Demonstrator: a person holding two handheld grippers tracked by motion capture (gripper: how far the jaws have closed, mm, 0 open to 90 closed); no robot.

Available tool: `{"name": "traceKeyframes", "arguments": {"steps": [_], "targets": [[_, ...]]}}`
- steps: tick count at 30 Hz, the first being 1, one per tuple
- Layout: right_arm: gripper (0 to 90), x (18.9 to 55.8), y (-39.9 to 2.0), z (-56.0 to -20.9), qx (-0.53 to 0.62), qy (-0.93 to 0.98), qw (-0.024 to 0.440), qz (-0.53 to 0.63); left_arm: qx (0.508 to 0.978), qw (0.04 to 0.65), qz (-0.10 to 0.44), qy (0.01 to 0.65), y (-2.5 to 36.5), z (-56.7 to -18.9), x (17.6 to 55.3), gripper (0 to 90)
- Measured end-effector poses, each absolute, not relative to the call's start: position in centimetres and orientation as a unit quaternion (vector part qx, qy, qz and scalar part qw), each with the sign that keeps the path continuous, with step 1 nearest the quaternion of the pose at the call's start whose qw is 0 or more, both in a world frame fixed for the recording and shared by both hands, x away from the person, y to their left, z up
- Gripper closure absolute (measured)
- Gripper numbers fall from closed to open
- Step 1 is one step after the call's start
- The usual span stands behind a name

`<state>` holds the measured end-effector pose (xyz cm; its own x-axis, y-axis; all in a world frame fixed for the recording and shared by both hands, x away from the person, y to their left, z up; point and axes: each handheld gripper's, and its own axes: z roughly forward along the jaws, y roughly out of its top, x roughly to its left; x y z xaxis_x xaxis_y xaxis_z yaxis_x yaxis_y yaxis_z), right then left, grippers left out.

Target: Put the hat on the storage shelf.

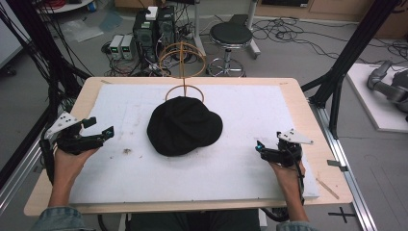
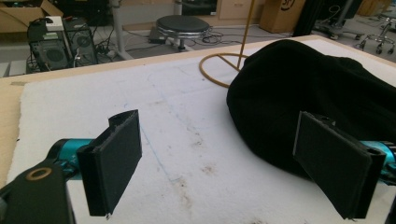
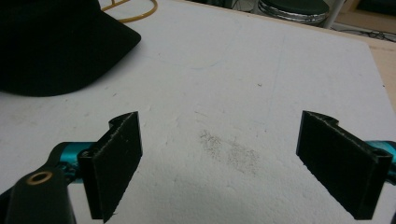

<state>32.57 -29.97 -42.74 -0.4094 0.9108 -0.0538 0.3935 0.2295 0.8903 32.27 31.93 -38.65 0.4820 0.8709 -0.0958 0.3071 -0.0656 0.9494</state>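
Observation:
A black cap (image 1: 183, 125) lies flat on the white foam mat (image 1: 231, 168), near the middle and toward the back. A thin wooden hat stand (image 1: 183, 62) with ring-shaped hoops rises just behind it. My left gripper (image 1: 103, 131) rests at the mat's left edge, a short way from the cap, jaws open and empty. In the left gripper view the cap (image 2: 317, 93) lies ahead and to the right of my left gripper (image 2: 229, 170). My right gripper (image 1: 260, 147) sits near the mat's right front, open with nothing between its jaws. The right gripper view shows the cap (image 3: 56, 44) at the upper left, well beyond my right gripper (image 3: 233, 170).
The mat covers a light wooden table (image 1: 308, 120). Beyond the far edge stand a black round stool (image 1: 231, 36), computer cases (image 1: 154, 29) and loose cables on the floor. Black frame posts (image 1: 351, 53) flank the table. Smudges (image 1: 127, 151) mark the mat.

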Motion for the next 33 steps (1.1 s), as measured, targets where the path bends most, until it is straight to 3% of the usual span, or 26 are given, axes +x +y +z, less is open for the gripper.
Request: {"name": "traceKeyframes", "arguments": {"steps": [33], "targets": [[14.6,32.2,-30.8,-42.6,0.461,0.710,0.313,0.430,0.680,0.541,0.276,0.410,30.5,-37.7,32.9,15.7]]}}
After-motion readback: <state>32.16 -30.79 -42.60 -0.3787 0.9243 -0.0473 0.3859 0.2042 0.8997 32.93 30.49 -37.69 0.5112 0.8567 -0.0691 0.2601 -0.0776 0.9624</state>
